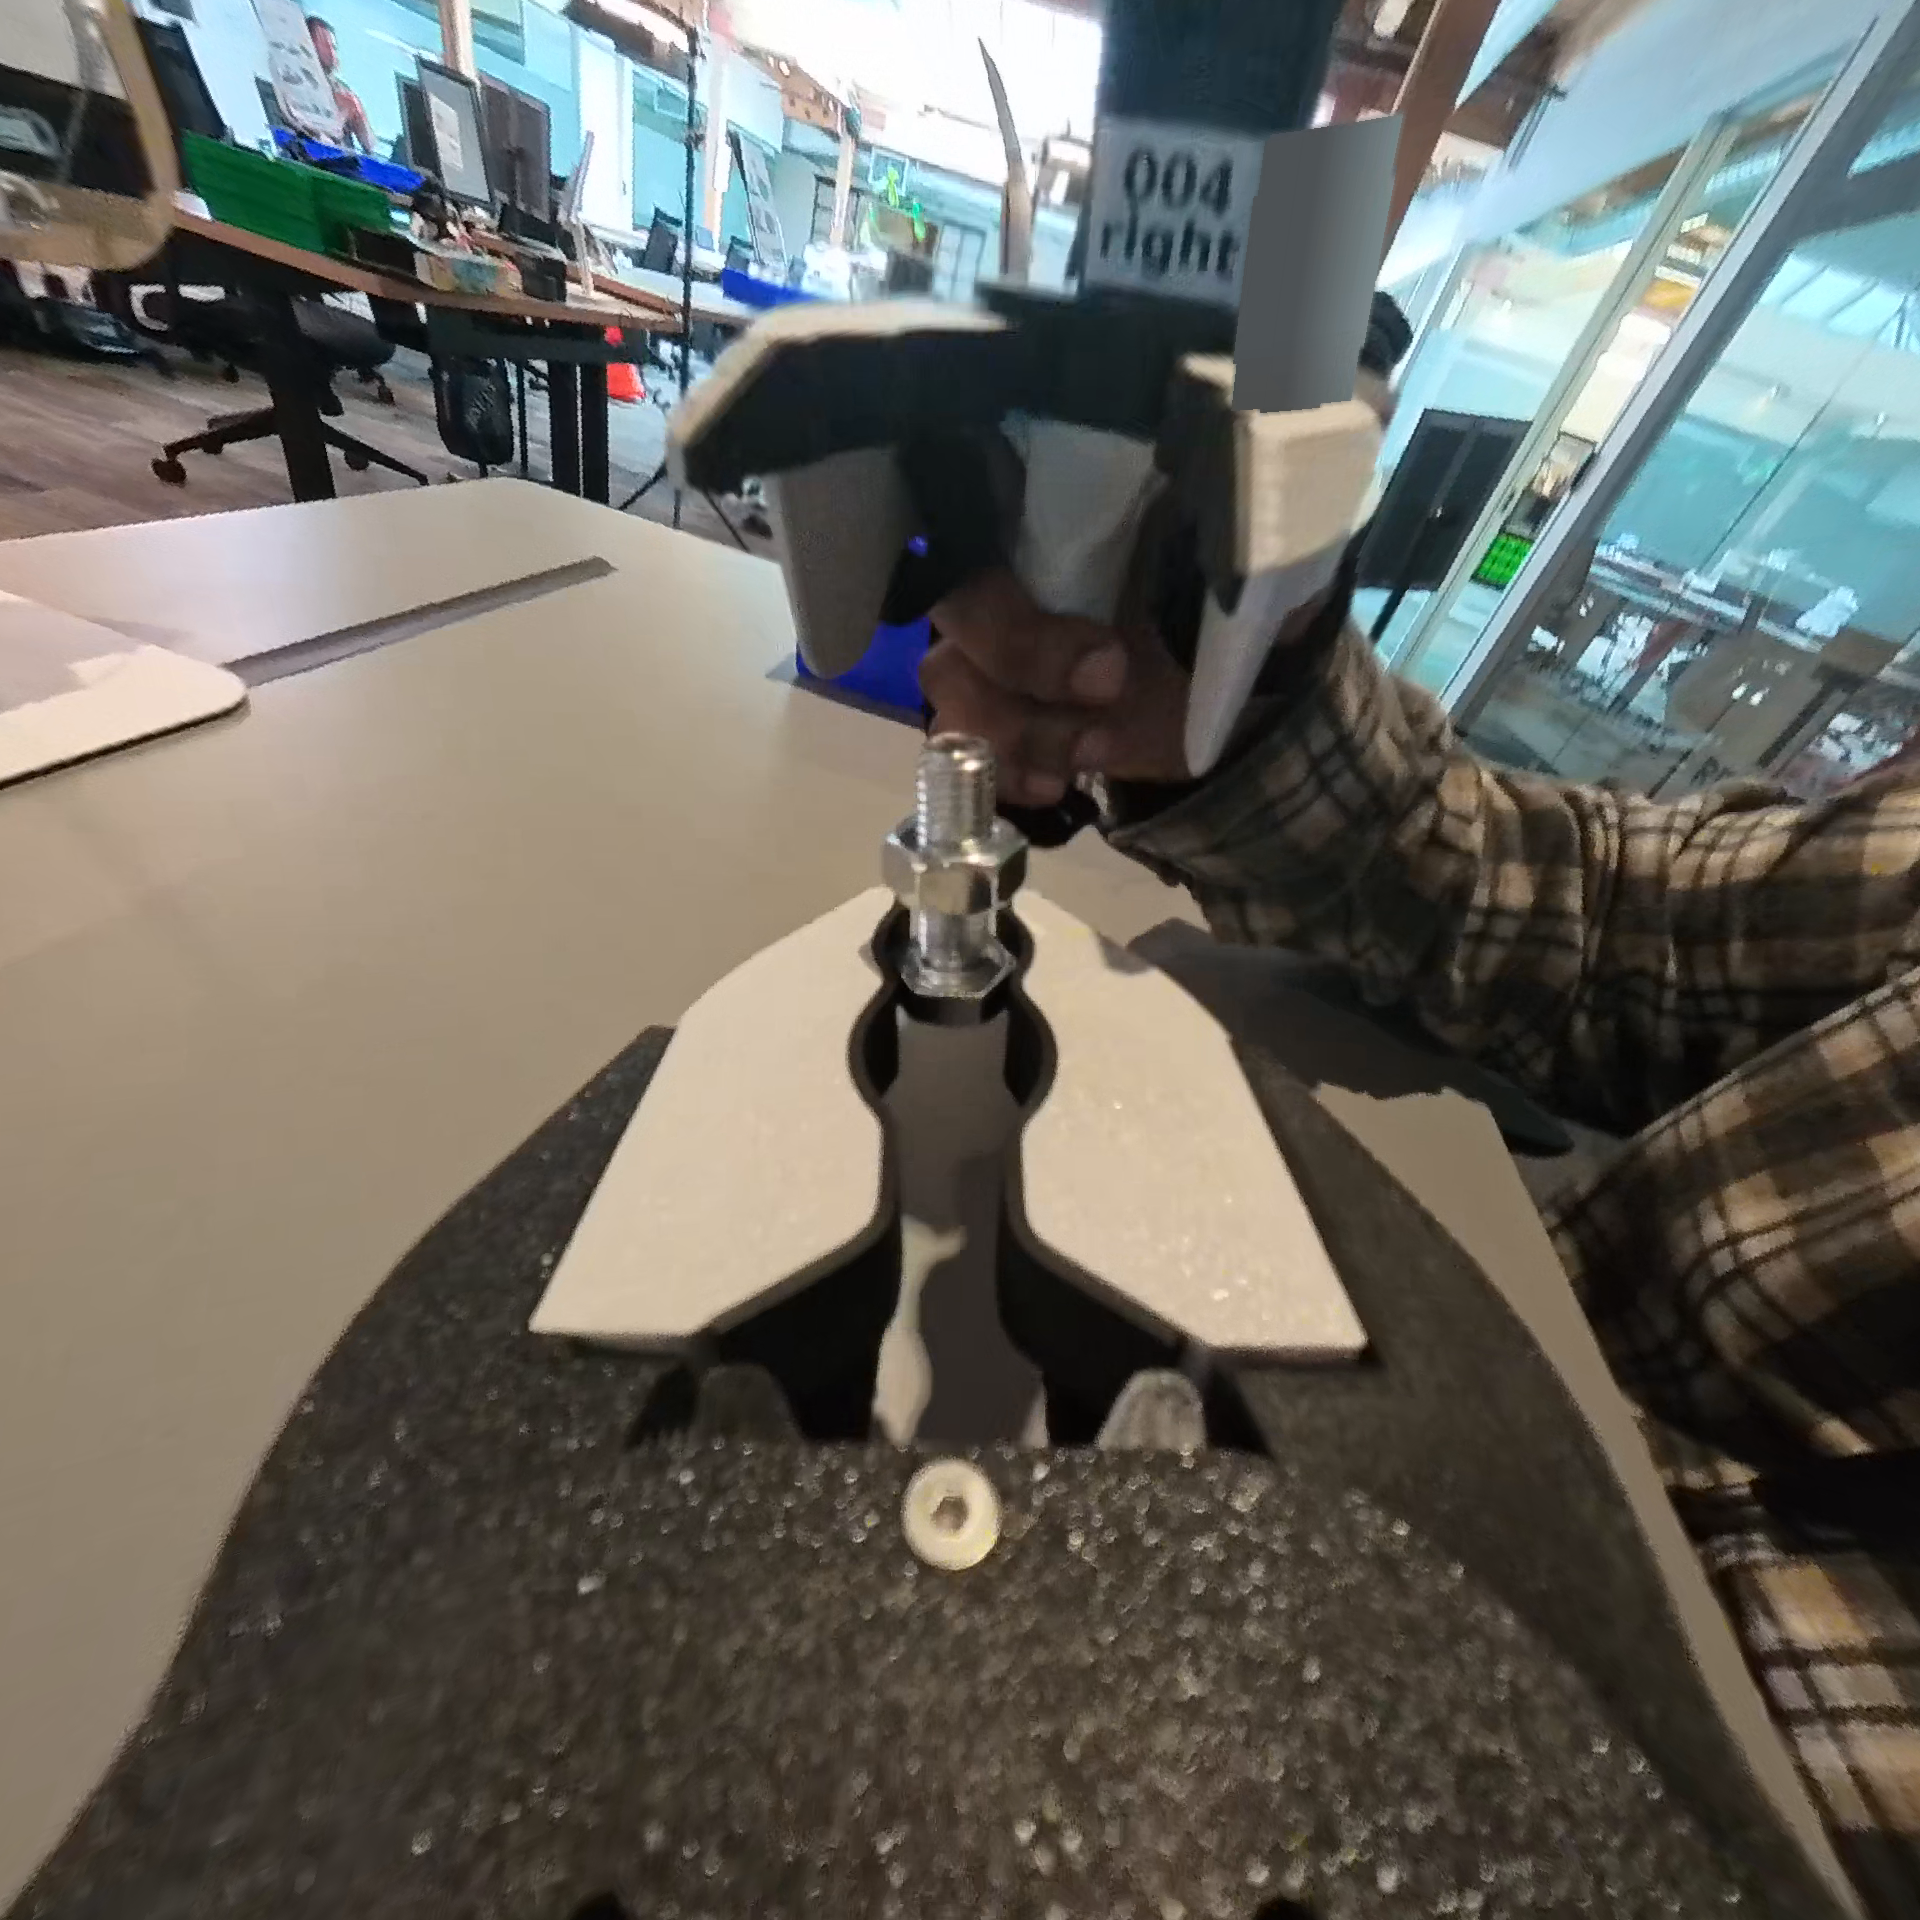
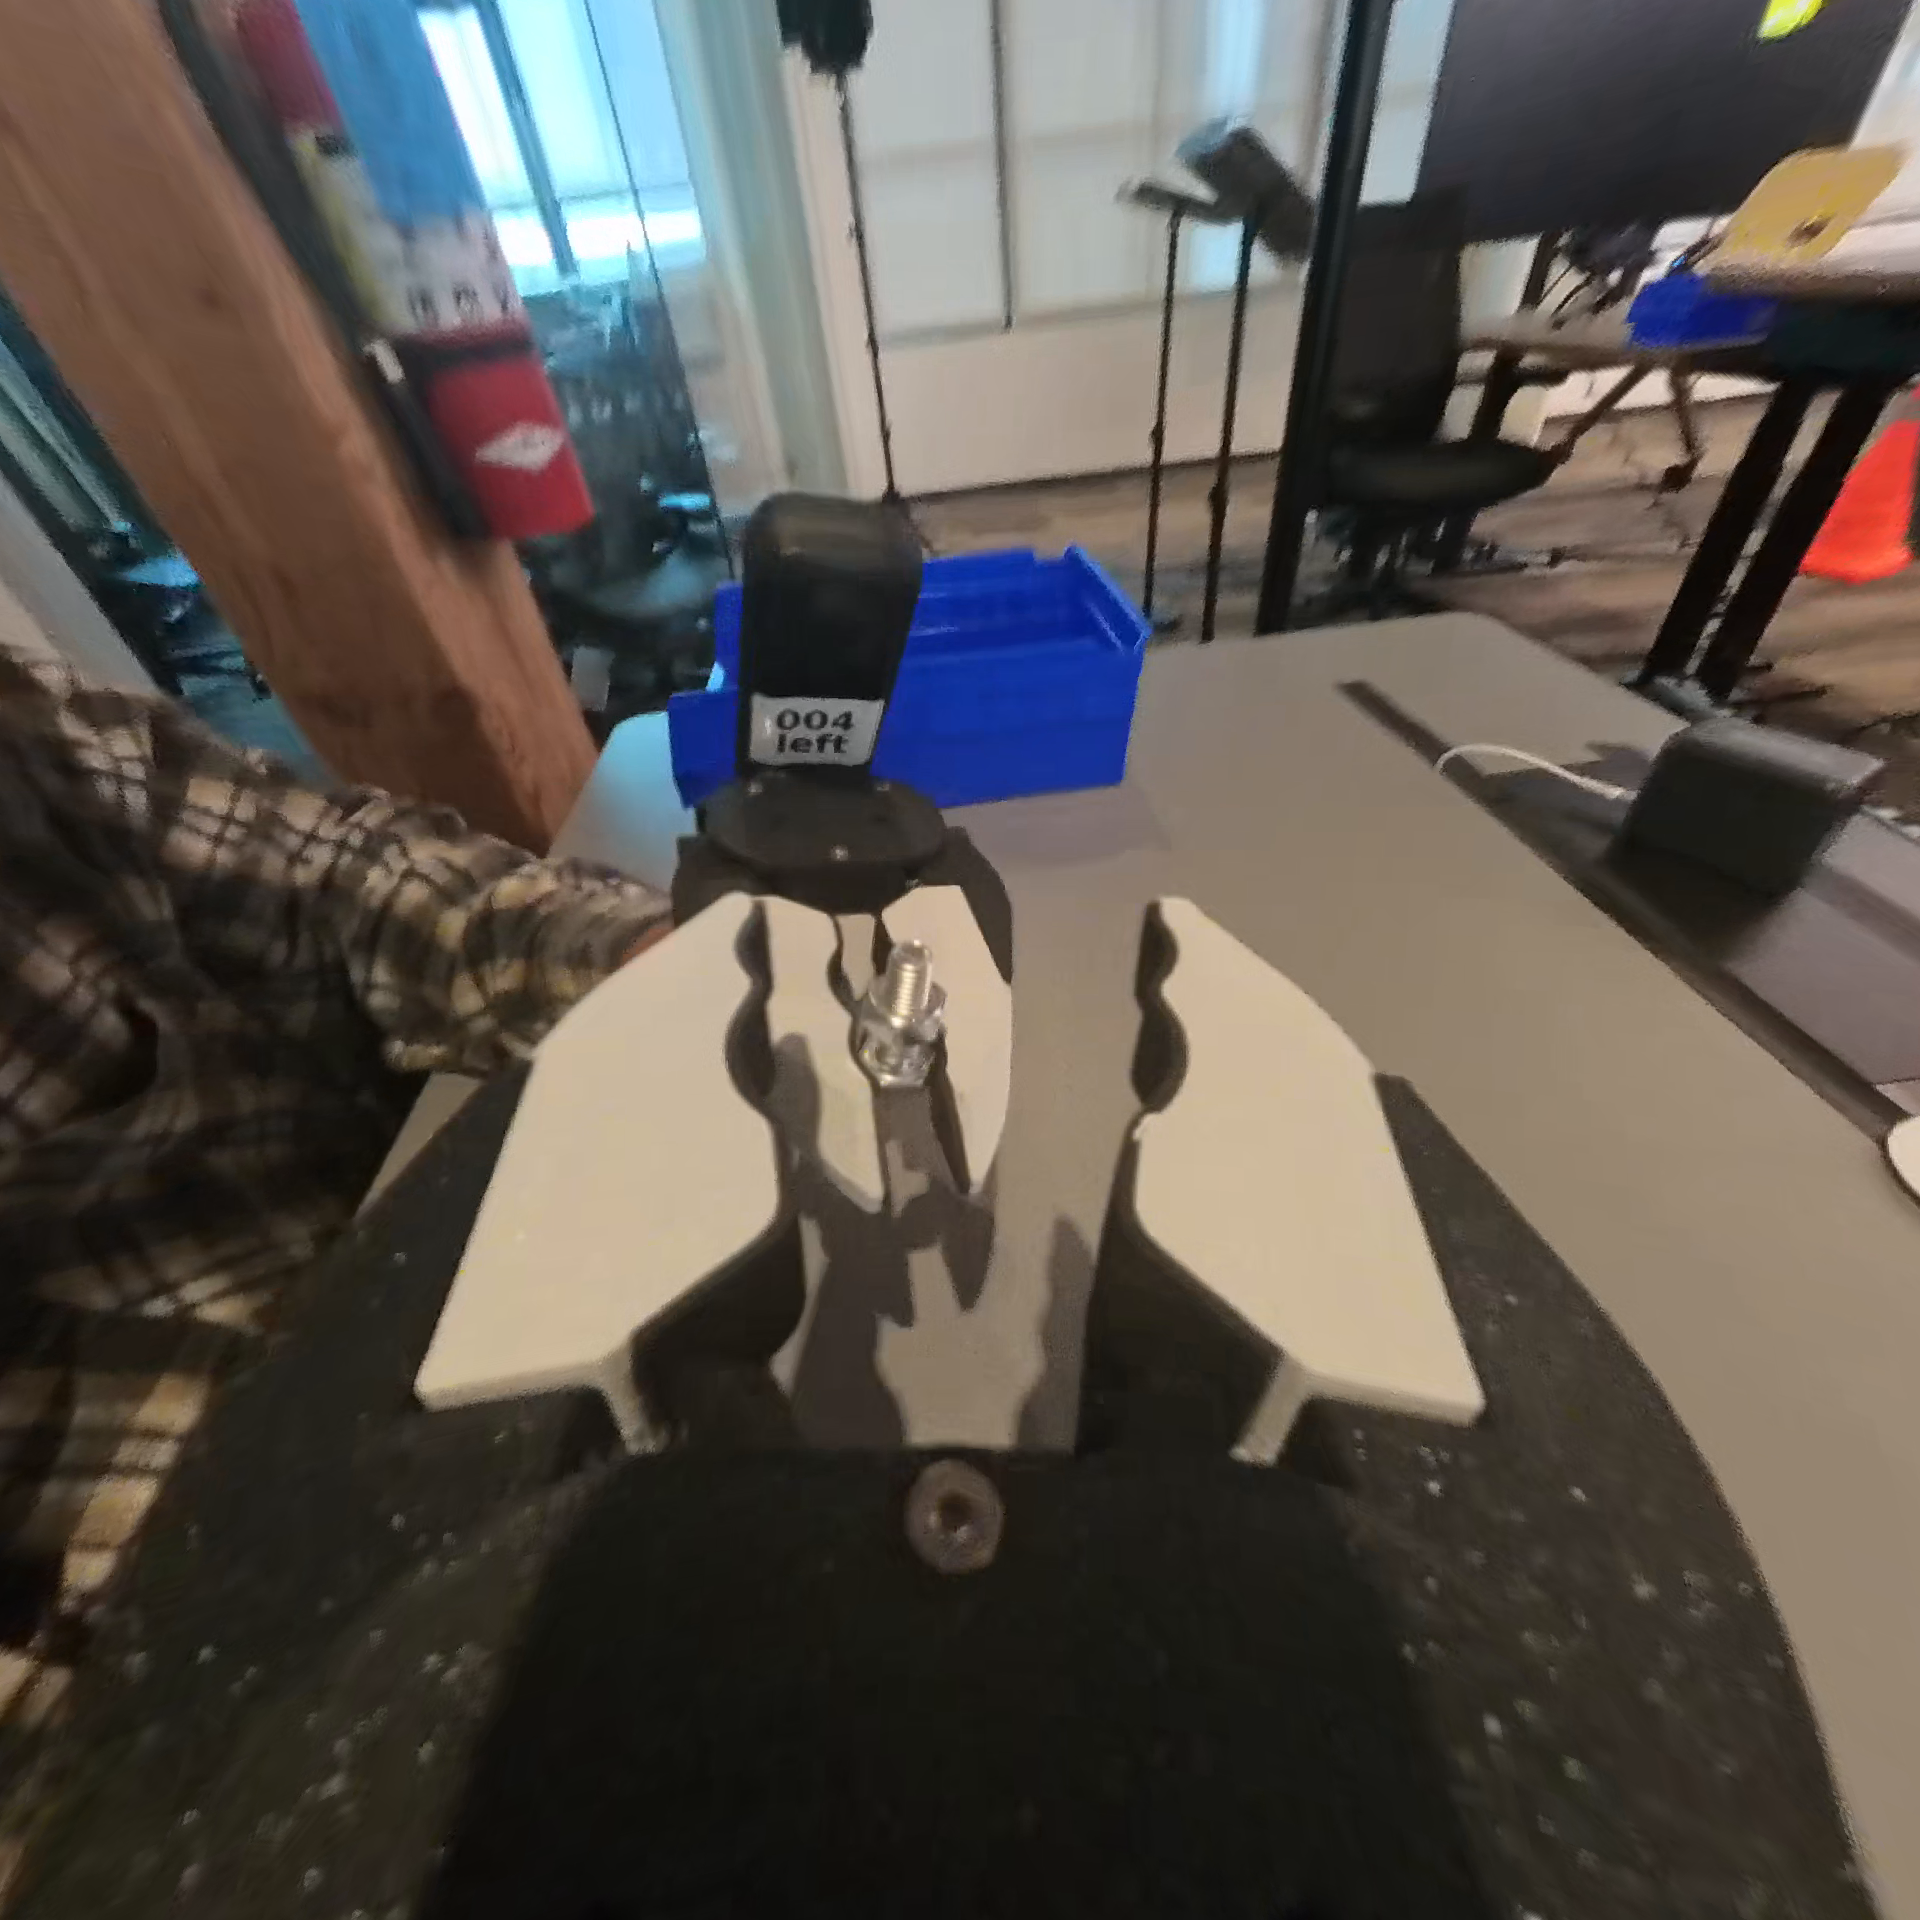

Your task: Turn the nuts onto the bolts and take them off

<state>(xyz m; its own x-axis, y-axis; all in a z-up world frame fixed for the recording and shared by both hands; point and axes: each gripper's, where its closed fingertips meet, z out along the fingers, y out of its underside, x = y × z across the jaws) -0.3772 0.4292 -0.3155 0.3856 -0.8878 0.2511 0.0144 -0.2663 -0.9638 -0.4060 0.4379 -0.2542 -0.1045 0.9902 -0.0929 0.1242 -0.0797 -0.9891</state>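
Observation:
My left gripper (image 1: 951, 992) is shut on the lower end of a steel bolt (image 1: 954, 774) and holds it upright, thread up, above the grey table (image 1: 468, 883). A hex nut (image 1: 954, 862) sits partway down the thread. My right gripper (image 1: 987, 665) hangs open above and just beyond the bolt, tips down, clear of it. In the right wrist view my right gripper (image 2: 951, 925) is open, with the bolt (image 2: 912, 961) and nut (image 2: 899, 1013) between its fingers (image 2: 644, 1143), nearer the left one. The left gripper (image 2: 896, 1086) faces it, holding the bolt.
A blue bin (image 2: 997, 707) stands at the table's edge behind the left gripper. A black box (image 2: 1745, 821) with a white cable sits by a slot at the right. A white pad (image 1: 94, 696) lies at the far left. A plaid sleeve (image 1: 1558, 935) reaches in. The tips of one gripper are about 6 cm away from the tips of the other.

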